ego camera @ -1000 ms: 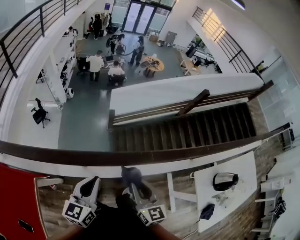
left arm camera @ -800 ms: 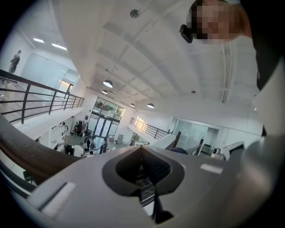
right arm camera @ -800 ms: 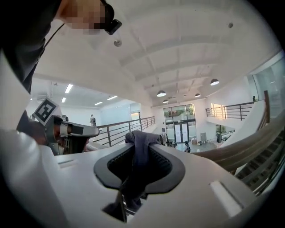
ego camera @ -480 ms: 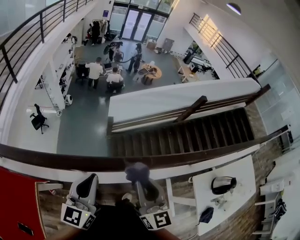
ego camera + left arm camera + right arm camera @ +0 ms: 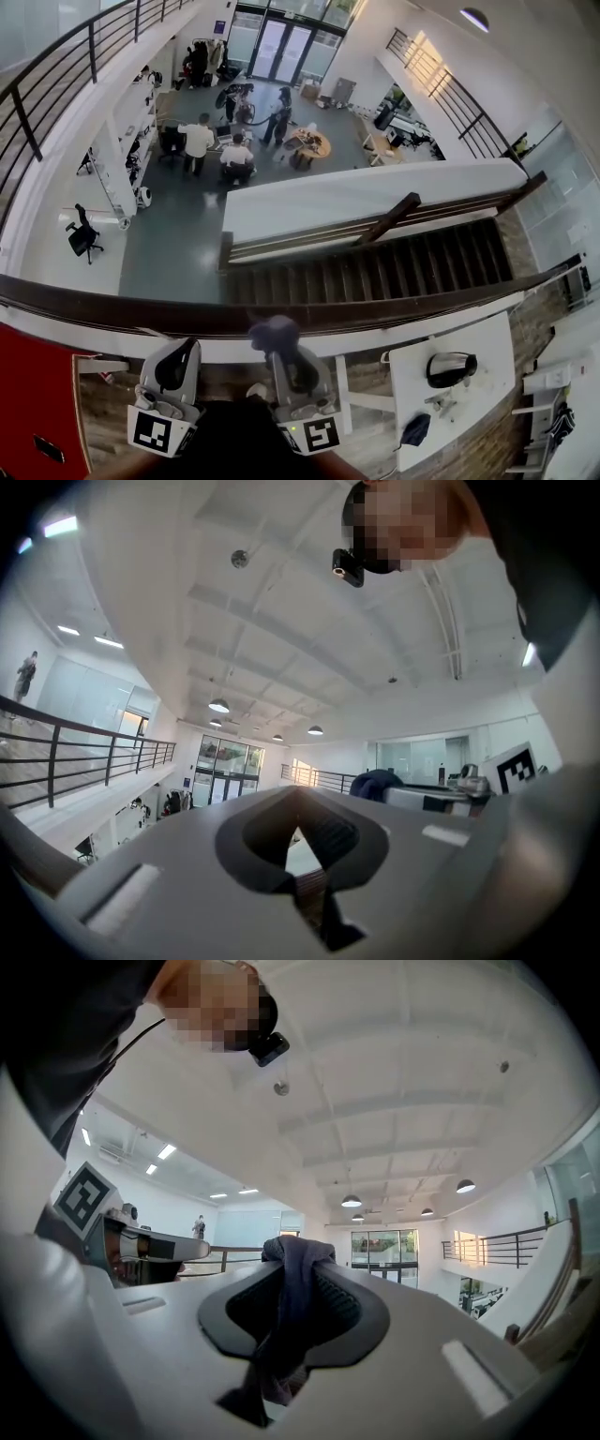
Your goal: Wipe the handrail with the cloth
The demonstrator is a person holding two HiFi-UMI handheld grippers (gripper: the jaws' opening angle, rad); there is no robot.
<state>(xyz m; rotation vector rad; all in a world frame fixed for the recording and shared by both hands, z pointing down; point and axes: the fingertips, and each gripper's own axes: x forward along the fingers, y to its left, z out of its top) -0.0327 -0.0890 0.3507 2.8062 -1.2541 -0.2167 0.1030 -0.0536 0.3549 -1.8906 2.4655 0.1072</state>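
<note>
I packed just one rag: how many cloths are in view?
1: a dark cloth, clamped in the right gripper at the handrail. The left gripper holds nothing. More could be out of view.

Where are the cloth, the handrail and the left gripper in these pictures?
cloth (image 5: 295,1265), right gripper view, dark fold between the jaws.
handrail (image 5: 122,305), head view, brown top, left part.
left gripper (image 5: 302,860), left gripper view, midway between its fingertips.
</note>
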